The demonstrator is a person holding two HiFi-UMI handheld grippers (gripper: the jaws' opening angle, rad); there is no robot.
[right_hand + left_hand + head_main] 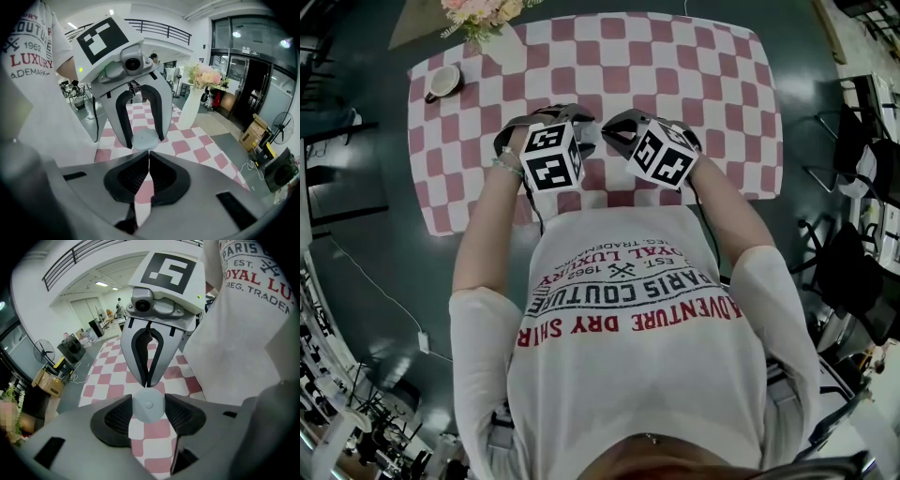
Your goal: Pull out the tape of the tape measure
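Both grippers are up over the checked tablecloth (712, 84), nose to nose in front of the person's chest. The left gripper (148, 409) has its fingers spread around the tape measure (148, 405), a small round grey case, with a ribbed black pad pressed against each side of it. The case sits up off the cloth, squarely between those pads.

Now the right gripper (148, 157): its fingers are pressed together, tips right up against the rim of the case. A thin pale sliver, the tape end (148, 151), runs from the case straight into the seam between the pads (it's tiny, but that looks like what they're pinching). From the left gripper view you can see the same thing head-on, with the right gripper's two dark fingers meeting in a point that touches the top of the case.

From the head view, the two marker cubes sit side by side near the table's front edge. Far back, well apart from the action, there's a bunch of flowers (483, 11) and a cup on a saucer (443, 82) at the far left corner.
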